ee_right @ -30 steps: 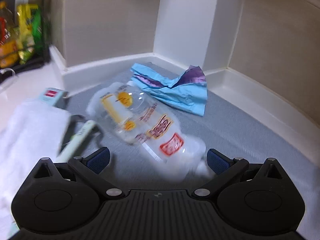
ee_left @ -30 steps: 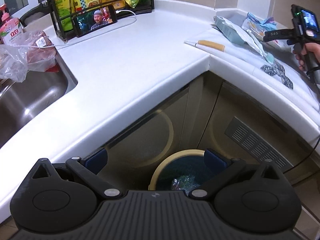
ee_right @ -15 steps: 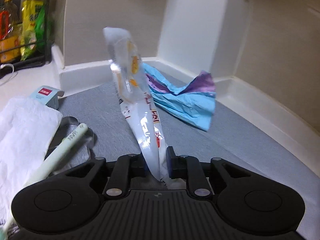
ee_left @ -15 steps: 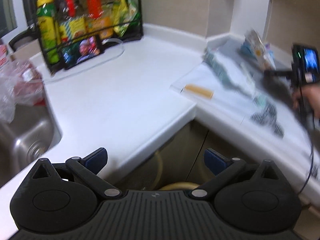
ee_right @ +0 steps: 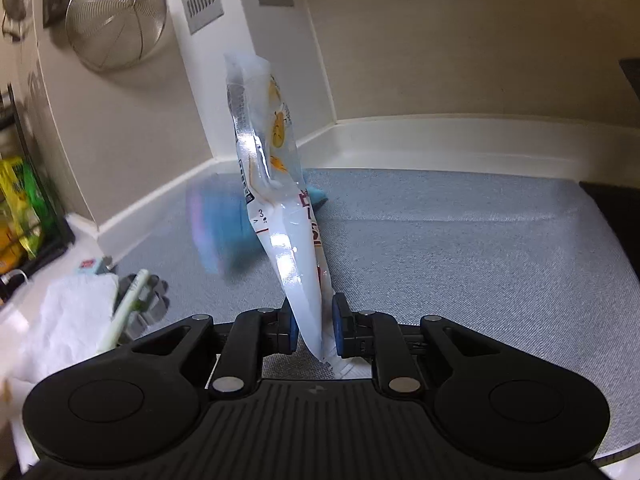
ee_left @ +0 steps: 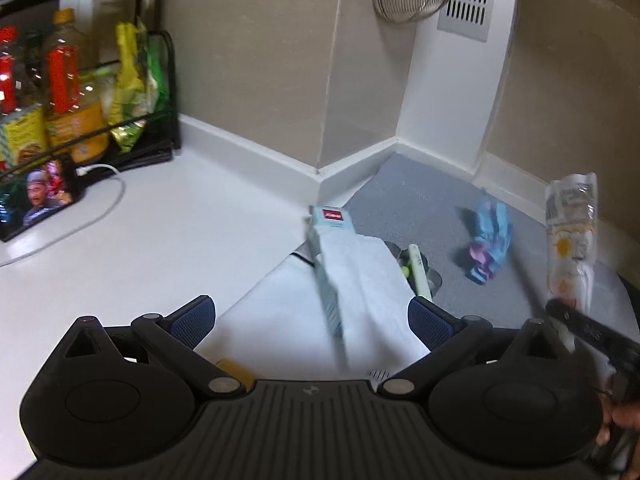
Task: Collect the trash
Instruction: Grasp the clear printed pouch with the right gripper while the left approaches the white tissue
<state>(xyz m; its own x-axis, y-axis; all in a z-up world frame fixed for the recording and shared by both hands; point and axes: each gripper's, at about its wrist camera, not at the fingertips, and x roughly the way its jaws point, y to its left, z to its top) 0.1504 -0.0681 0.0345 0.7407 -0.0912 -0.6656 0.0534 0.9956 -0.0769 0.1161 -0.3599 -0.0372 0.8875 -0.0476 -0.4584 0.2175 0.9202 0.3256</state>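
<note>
The clear plastic wrapper (ee_right: 276, 200) stood upright above the grey mat (ee_right: 460, 240), pinched at its lower end by the right gripper (ee_right: 314, 328). The grip looked best kept firm en route to a bin. The left gripper (ee_left: 310, 316) gaped, empty. One crumpled blue wrapper (ee_left: 488, 246), one small carton (ee_left: 330, 256) and one paper towel (ee_left: 360, 280) remained.

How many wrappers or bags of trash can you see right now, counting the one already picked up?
2. A clear snack bag is pinched in the right tool. A crumpled blue wrapper lies on the grey mat near the back corner. Others may be hidden under the white paper towel.
</note>
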